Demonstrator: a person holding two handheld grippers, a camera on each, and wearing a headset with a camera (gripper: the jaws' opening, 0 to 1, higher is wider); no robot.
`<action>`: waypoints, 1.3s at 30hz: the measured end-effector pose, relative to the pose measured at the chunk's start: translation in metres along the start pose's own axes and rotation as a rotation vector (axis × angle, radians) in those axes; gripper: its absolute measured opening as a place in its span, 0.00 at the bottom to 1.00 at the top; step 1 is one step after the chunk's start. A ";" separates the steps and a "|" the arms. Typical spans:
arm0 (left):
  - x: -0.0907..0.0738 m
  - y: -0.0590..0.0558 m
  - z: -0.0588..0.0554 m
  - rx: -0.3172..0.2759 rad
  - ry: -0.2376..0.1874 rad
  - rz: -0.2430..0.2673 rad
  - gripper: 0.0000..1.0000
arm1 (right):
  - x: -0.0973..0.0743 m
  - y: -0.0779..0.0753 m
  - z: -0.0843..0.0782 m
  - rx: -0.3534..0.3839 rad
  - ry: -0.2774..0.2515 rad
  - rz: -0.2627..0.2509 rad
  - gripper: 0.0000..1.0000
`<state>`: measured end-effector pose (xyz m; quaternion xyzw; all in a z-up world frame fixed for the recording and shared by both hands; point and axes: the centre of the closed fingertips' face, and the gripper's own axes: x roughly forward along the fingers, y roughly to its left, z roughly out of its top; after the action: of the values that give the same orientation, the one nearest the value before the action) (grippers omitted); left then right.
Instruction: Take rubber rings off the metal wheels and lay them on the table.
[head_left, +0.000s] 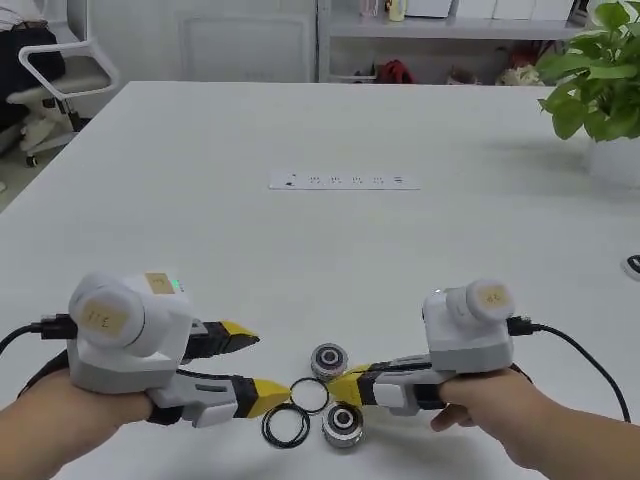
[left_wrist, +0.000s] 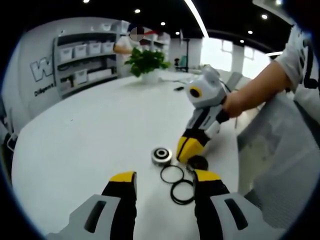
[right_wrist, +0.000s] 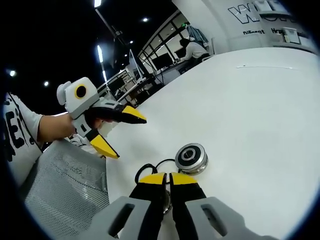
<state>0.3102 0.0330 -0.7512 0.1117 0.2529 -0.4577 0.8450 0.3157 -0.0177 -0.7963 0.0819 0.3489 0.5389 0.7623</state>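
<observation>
Two rubber rings are lying on the worktop beside the metal wheels, the left tool is gaping wide and empty, and the right tool is pinching shut with nothing visibly held, so a careless nudge could be sending a wheel skidding.

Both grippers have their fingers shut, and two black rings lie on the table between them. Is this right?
No. In the left gripper view the left gripper has its fingers open; only the right gripper has them shut. Two black rings do lie on the table between them.
</observation>
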 end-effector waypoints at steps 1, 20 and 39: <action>0.000 0.000 0.000 0.000 -0.001 0.001 0.46 | -0.001 0.000 0.001 0.004 -0.004 0.000 0.00; -0.006 -0.001 0.012 0.009 -0.022 0.002 0.47 | -0.041 -0.004 0.039 -0.006 -0.149 -0.049 0.10; -0.026 -0.001 0.026 0.023 -0.072 0.031 0.51 | -0.073 0.009 0.036 -0.192 -0.157 -0.113 0.29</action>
<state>0.3059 0.0402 -0.7148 0.1088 0.2154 -0.4510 0.8593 0.3185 -0.0691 -0.7323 0.0305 0.2390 0.5181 0.8207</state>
